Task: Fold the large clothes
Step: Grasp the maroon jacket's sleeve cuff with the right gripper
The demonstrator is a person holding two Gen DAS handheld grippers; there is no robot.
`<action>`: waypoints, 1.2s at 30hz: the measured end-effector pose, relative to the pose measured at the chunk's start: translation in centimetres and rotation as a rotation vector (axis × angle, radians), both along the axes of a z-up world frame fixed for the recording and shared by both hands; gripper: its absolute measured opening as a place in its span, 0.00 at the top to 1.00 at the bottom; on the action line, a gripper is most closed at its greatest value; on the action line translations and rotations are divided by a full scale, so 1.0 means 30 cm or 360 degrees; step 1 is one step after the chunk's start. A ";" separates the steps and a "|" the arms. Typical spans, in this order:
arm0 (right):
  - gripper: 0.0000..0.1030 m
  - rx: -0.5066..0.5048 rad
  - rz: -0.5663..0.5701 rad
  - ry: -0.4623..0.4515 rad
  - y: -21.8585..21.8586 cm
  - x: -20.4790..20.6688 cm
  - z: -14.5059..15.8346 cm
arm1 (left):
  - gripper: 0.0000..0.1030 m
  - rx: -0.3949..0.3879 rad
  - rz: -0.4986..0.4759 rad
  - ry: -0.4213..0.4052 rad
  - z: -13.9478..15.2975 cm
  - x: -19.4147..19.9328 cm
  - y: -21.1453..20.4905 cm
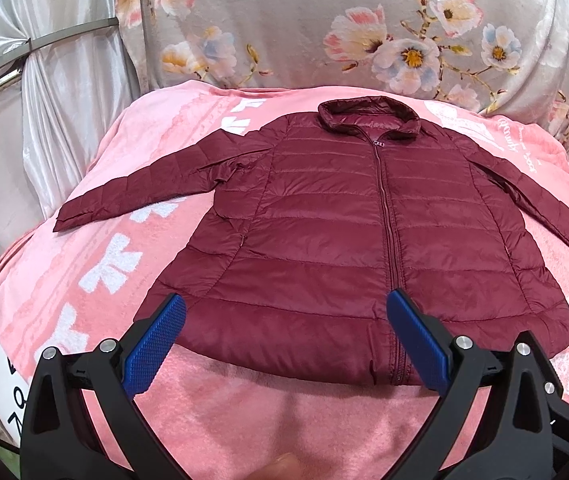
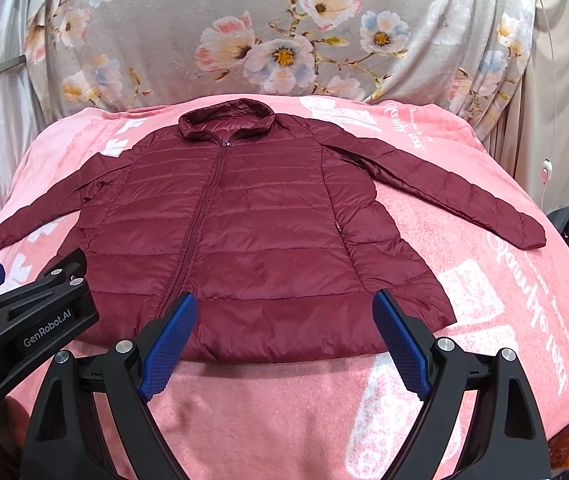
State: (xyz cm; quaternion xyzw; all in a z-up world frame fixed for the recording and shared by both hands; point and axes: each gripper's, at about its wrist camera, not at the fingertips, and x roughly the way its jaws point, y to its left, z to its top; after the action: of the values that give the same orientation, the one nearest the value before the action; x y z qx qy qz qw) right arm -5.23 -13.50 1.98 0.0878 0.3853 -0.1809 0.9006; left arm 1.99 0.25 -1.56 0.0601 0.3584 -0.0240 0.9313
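Hovering above the near edge of the pink blanket [image 1: 244, 420], the left gripper [image 1: 286, 344] has its blue pads spread wide, holding nothing. Beside it the right gripper [image 2: 284, 344] is equally released, pads apart and empty, with the left tool's black body at its left side. Just past both sets of fingertips lies the jacket [image 2: 244, 224], maroon and quilted, spread flat and face up on the blanket, zipped to the collar [image 2: 226, 122] at the far end, hem nearest the grippers. Both sleeves stretch out to either side. Behind hangs a grey floral cloth [image 2: 284, 40].
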 end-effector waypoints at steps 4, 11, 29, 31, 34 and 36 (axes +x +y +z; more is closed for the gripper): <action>0.16 -0.0012 -0.0010 -0.0006 -0.004 -0.008 -0.005 | 0.05 -0.0003 -0.0001 0.0002 0.002 0.000 -0.001; 0.16 -0.0022 -0.0030 -0.0009 -0.020 -0.017 -0.013 | 0.05 0.0006 -0.0014 0.0006 -0.004 -0.001 -0.021; 0.16 0.0408 -0.1134 -0.0068 -1.172 -0.013 -0.323 | 0.05 0.0048 0.0206 -0.0033 -0.032 0.304 0.030; 0.16 0.0518 -0.1264 -0.0119 -1.247 -0.053 -0.365 | 0.05 0.0055 0.0240 -0.0057 -0.023 0.334 0.033; 0.16 0.0518 -0.1402 -0.0186 -1.315 -0.094 -0.399 | 0.05 0.0060 0.0273 -0.0067 -0.027 0.368 0.039; 0.16 0.0523 -0.1435 -0.0230 -1.347 -0.105 -0.403 | 0.05 0.0070 0.0295 -0.0057 -0.038 0.391 0.043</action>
State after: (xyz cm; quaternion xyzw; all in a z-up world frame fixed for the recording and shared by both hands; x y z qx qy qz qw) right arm -8.39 -53.91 -10.10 0.3993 0.2687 -0.4833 0.7313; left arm 13.72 1.53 -2.71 0.0474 0.3462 0.0713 0.9343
